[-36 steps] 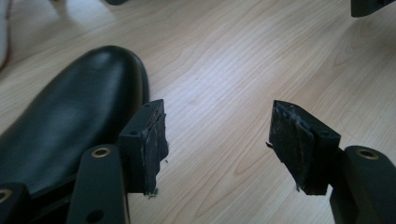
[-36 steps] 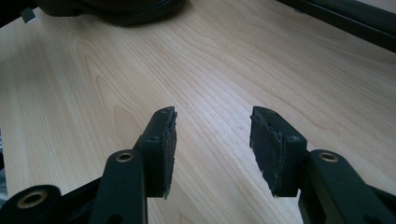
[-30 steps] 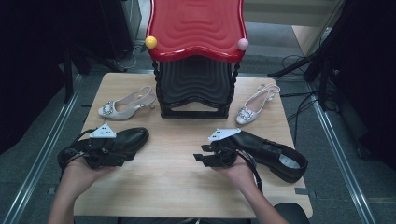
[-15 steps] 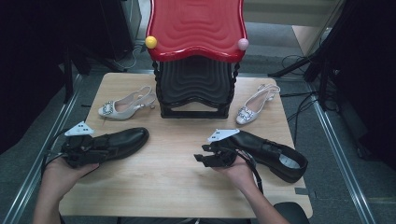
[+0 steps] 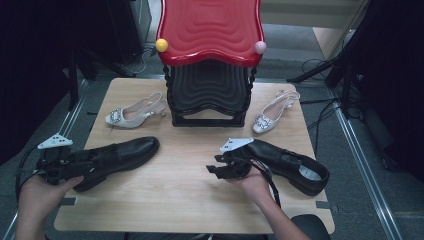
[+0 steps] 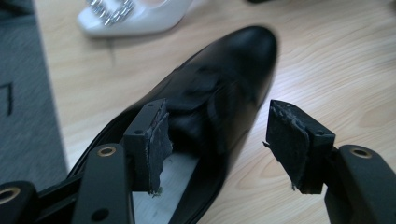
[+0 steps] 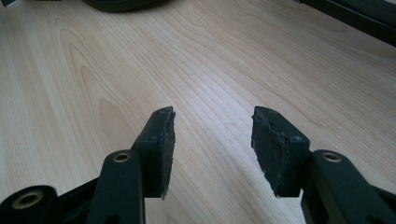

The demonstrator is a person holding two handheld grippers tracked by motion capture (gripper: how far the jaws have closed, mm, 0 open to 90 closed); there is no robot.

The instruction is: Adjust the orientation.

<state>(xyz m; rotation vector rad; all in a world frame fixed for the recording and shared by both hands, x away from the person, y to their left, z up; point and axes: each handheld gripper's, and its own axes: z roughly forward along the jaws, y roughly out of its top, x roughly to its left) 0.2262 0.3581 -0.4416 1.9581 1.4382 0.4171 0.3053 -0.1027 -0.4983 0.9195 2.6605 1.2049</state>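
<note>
Black shoe [image 5: 117,156] w/ left gripper [image 5: 75,165] slid toward the table's left edge, jaws spread; right gripper [image 5: 215,167] stayed put, jaws apart & empty.

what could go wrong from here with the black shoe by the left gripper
1. The left gripper has its jaws open astride the rear of the left black shoe, which lies near the table edge; a nudge might push it off.
2. One pad sits over the shoe's opening, so closing may catch only thin leather and slip.
</note>
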